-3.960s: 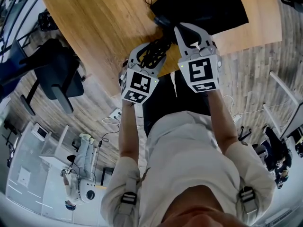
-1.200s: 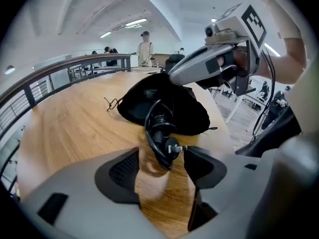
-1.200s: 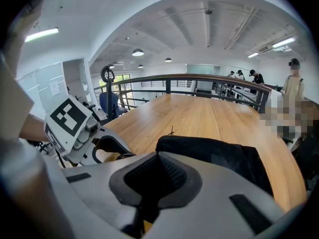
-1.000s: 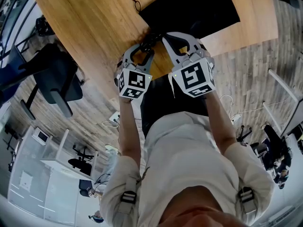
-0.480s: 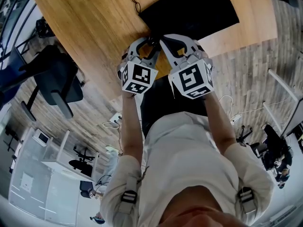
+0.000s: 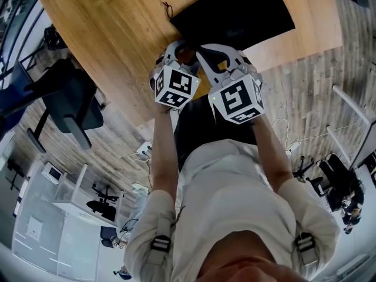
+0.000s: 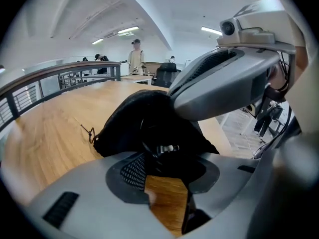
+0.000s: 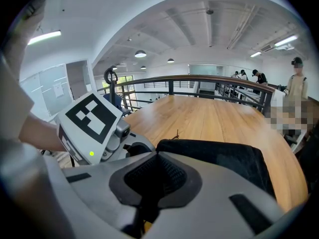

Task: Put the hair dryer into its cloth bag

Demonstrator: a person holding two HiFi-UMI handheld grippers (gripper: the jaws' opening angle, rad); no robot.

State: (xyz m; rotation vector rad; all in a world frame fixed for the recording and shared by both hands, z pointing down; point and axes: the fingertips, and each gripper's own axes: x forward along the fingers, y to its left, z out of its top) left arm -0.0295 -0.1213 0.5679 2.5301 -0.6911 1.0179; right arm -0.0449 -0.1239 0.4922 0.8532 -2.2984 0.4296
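Observation:
The black cloth bag (image 6: 235, 10) lies on the wooden table (image 6: 111, 34). My right gripper (image 6: 198, 47) is shut on the rim of its mouth and holds it up like a dome (image 7: 144, 113). My left gripper (image 6: 181, 44) sits close beside it at the mouth. Its jaws stand half apart, pinching a black cord bundle (image 7: 164, 151) with a small silver part, and wood shows behind them. The hair dryer's body is hidden inside the bag. In the right gripper view the bag (image 8: 224, 158) stretches beyond the closed jaws, with the left gripper's marker cube (image 8: 92, 116) at the left.
The bag's drawstring (image 6: 168, 7) trails onto the wood at its left corner. The table's near edge runs just below both grippers. A dark office chair (image 6: 70, 98) stands on the floor to the left. A railing (image 8: 199, 83) borders the far side, and people stand far off (image 7: 135, 59).
My left gripper has slid right and a little up, closing in on the bag's mouth and the right gripper. The right gripper and the bag have stayed put.

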